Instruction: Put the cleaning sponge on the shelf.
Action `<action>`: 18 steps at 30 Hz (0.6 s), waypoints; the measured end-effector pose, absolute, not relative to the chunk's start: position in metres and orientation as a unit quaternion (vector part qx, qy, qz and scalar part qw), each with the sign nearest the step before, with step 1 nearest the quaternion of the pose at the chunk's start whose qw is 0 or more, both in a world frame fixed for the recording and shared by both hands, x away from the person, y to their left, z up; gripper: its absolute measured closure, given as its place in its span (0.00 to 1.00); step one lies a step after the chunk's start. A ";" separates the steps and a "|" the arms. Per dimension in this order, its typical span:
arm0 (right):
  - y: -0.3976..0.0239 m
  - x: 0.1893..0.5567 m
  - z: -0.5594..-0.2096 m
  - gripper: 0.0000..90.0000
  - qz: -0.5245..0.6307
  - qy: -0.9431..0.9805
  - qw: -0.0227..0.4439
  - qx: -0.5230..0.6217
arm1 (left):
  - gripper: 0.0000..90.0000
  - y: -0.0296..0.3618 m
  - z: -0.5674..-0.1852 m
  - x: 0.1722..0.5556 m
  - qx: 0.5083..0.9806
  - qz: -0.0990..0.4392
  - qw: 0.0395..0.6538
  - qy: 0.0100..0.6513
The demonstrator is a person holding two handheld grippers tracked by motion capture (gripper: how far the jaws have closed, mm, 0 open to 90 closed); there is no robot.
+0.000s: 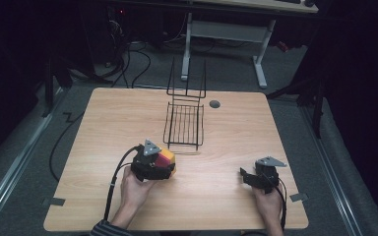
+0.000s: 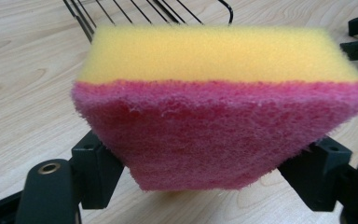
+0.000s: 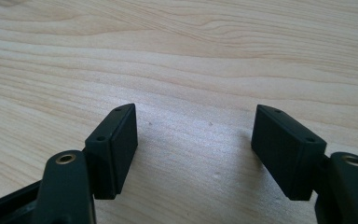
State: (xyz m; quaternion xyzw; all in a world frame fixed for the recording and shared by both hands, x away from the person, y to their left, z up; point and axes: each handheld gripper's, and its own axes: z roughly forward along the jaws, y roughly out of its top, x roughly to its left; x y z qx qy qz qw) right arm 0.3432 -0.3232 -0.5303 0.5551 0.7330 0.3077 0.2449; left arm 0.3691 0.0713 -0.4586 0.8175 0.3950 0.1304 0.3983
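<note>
Left hand-held gripper (image 1: pixel 163 166) clamps the sponge (image 2: pixel 219 107), yellow face up, above the table (image 1: pixel 226 196) just before the wire rack (image 1: pixel 184 125). Right hand-held gripper (image 3: pixel 193 154) rests apart, jaws spread, nothing between.

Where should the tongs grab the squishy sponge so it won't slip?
Best across its two short ends, coming in level from the side. The sponge is a flat slab, so the left tongs pinch both ends squarely, pink scrubby layer and yellow foam together.

We see a light wooden table (image 1: pixel 226 196) on grey carpet floor (image 1: pixel 24 162) — a white-legged desk (image 1: pixel 261 54) stands beyond, in darkness.
</note>
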 end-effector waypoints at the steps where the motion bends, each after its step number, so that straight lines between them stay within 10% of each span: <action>1: -0.323 0.343 -0.530 0.35 0.308 0.733 0.245 0.555 | 0.26 0.073 -0.457 0.369 0.817 0.130 0.400 0.395; 18: -0.323 0.343 -0.530 0.35 0.308 0.733 0.245 0.555 | 0.26 0.084 -0.433 0.386 0.819 0.136 0.405 0.383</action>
